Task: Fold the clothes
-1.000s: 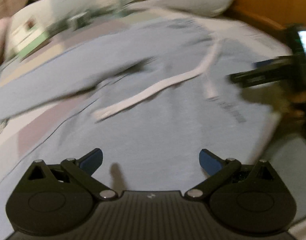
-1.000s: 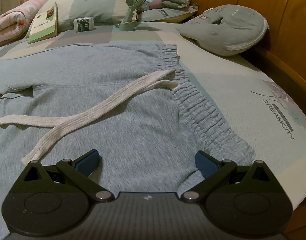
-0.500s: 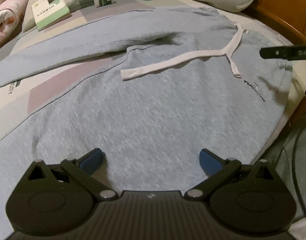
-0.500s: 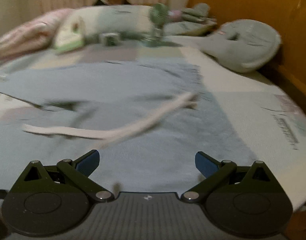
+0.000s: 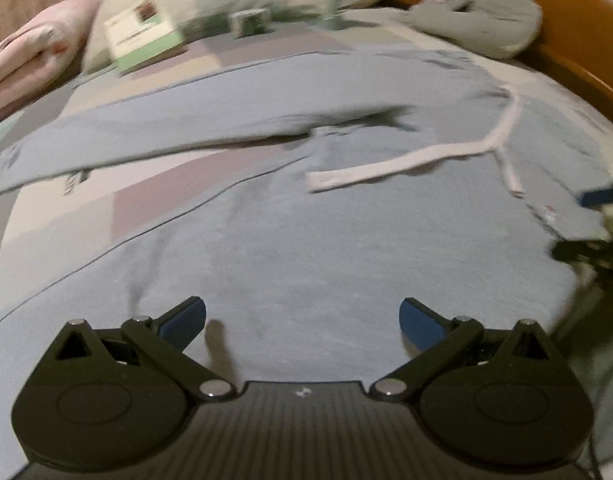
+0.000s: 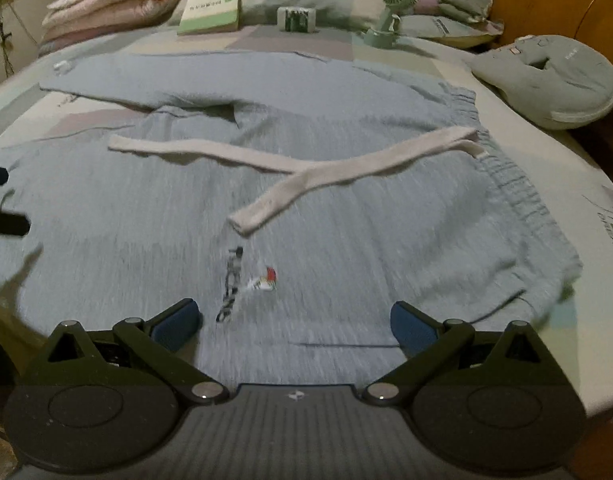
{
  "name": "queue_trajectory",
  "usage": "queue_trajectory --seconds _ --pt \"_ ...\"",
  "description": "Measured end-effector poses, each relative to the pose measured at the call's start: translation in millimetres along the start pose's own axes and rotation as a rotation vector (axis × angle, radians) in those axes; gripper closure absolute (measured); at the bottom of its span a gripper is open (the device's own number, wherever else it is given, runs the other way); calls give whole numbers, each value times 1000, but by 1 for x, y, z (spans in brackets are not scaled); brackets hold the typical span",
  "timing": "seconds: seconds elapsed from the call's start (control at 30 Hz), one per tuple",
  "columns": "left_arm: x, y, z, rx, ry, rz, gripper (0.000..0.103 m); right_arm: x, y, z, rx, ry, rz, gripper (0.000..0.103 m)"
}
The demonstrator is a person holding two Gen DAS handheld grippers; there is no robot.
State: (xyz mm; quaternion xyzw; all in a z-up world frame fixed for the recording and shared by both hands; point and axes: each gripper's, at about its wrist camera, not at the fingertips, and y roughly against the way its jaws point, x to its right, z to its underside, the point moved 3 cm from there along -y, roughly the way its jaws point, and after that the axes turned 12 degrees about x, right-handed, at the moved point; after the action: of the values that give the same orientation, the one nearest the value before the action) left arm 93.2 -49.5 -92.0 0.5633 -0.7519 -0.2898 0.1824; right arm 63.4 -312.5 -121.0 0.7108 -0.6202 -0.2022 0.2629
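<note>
My left gripper (image 5: 302, 320) has its blue-padded jaws spread wide and empty above the near leg of the light blue-grey sweatpants (image 5: 326, 248), and my right gripper (image 6: 294, 320) hangs just as open over the hip, close to a small printed logo (image 6: 246, 280). The sweatpants lie spread flat on the patchwork-sheeted bed (image 6: 554, 168), their white flat drawstring (image 6: 306, 168) trailing from the elastic waistband (image 6: 506, 184). Beyond sit a green book (image 6: 212, 4), a small green fan (image 6: 394, 4) and a grey round cushion (image 6: 554, 80).
</note>
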Motion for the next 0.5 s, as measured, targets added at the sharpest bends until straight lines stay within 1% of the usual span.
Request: queue_trajectory --seconds 0.07,0.1,0.2,0.33,0.4,0.5 --pt "-4 0 -1 2 19 -2 1 -2 1 -9 -10 -2 20 0" --pt "-6 2 -2 8 23 4 1 -3 3 -14 13 -16 13 0" --pt "-10 11 -4 28 -1 -2 1 -11 4 -35 86 -62 -96 0" --pt "-22 24 -12 39 -23 -32 1 -38 -16 -70 147 -22 -223 0" --pt "-30 28 -16 48 -20 -48 1 -52 -36 -87 145 -18 -291 0" --pt "-45 38 -20 74 -8 -78 1 -69 -69 -105 112 -37 -376 0"
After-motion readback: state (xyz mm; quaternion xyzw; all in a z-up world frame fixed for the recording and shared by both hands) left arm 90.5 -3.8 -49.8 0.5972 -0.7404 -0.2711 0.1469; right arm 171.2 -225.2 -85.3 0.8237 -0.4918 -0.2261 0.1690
